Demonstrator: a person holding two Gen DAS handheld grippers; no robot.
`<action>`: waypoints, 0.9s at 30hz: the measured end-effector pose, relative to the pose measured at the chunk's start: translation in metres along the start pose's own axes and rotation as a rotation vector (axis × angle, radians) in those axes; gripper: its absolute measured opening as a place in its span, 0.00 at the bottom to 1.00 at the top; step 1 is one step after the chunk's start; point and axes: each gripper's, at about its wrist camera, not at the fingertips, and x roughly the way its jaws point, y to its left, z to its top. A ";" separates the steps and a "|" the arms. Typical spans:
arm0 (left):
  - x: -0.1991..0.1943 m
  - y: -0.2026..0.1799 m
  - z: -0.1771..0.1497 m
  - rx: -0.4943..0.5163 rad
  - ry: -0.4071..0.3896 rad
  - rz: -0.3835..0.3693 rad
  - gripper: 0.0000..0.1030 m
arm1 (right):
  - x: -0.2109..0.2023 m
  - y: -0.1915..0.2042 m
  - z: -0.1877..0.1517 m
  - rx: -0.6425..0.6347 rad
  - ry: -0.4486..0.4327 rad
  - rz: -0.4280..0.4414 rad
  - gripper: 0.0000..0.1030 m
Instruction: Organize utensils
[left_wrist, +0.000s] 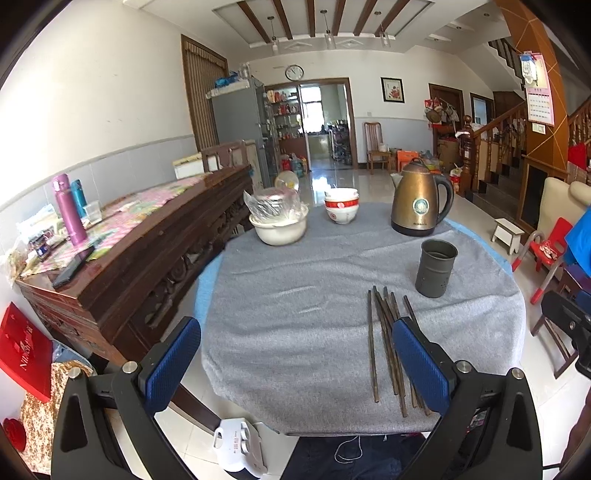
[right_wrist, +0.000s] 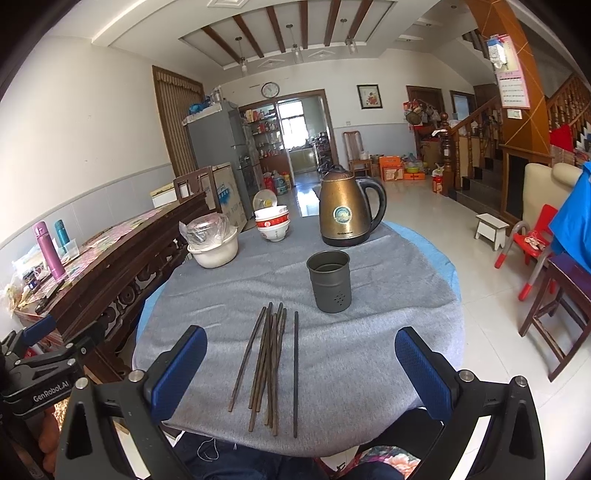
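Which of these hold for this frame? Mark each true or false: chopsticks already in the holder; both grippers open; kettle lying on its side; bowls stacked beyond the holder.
1. The chopsticks are already in the holder. False: they lie loose on the grey cloth.
2. The left gripper and right gripper are open. True.
3. The kettle lies on its side. False: it stands upright.
4. The bowls are stacked beyond the holder. True.

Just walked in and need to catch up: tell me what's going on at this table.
A person holds two claws over a grey-clothed round table, both open and empty. The left claw and the right claw hover near a loose bunch of chopsticks lying flat. The dark metal holder behind them stands upright and looks empty. No chopstick is gripped.
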 end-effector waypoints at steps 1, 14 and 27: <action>0.005 0.000 0.001 -0.001 0.012 -0.017 1.00 | 0.005 -0.002 0.002 0.002 0.009 0.011 0.99; 0.136 -0.006 -0.002 -0.069 0.317 -0.333 0.94 | 0.171 -0.017 0.006 0.067 0.364 0.165 0.38; 0.260 -0.038 0.009 -0.015 0.605 -0.435 0.67 | 0.314 -0.010 -0.002 0.037 0.577 0.129 0.35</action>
